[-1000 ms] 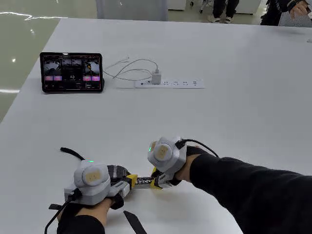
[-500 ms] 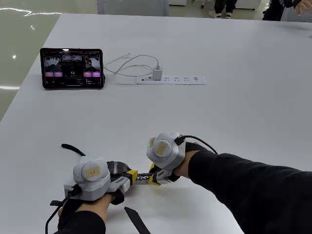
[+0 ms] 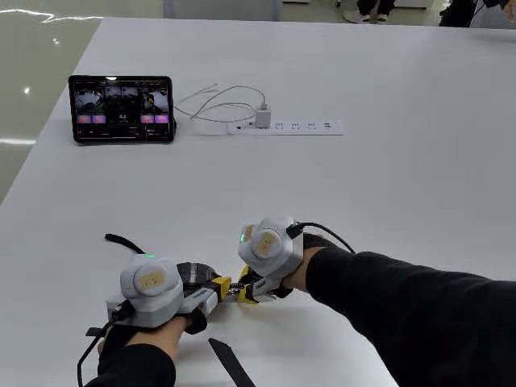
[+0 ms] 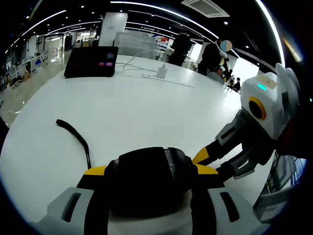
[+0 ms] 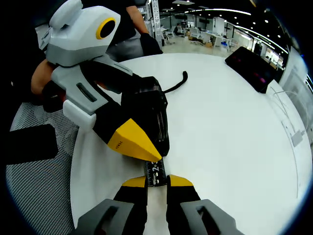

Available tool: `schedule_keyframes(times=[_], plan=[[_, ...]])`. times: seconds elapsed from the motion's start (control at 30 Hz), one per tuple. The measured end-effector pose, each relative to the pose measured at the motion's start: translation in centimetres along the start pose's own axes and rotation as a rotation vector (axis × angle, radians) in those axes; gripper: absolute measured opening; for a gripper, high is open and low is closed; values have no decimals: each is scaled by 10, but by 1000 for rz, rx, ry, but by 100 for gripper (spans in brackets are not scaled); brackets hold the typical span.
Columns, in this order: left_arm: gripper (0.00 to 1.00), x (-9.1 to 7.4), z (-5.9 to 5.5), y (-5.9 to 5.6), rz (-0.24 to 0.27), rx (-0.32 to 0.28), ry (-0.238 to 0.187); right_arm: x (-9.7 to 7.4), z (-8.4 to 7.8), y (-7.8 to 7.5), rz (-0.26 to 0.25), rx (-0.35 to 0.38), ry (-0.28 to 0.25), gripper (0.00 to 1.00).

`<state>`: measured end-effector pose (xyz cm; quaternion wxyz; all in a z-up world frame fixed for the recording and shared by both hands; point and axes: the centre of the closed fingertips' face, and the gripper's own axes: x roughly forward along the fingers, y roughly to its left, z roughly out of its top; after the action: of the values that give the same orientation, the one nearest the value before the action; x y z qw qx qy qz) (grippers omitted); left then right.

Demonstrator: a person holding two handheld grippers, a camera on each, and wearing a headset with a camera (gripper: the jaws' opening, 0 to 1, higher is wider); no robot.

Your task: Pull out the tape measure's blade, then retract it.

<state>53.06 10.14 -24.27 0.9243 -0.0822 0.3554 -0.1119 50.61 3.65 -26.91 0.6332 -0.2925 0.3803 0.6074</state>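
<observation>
Right gripper view: right gripper (image 5: 156, 184) narrowed to a slit, pinching the short numbered blade (image 5: 155, 172) just outside the case mouth. Left gripper view: left gripper (image 4: 151, 171) spread wide, clamping the black tape measure (image 4: 146, 188) by its body, one yellow tip on each side. Head view: both close together, low over the white table (image 3: 363, 185), near its front edge.

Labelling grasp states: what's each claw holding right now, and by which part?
Left claw grips the tape measure by its black body, a jaw on either side. Right claw pinches the blade at its end, a short stretch out of the body.
</observation>
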Motion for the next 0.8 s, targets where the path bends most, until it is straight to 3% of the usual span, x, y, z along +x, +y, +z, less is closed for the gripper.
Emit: schedule_keyframes(times=[0.8], plan=[[62, 0, 0, 0, 4, -10, 0, 12, 15, 2, 1, -28, -26, 10]])
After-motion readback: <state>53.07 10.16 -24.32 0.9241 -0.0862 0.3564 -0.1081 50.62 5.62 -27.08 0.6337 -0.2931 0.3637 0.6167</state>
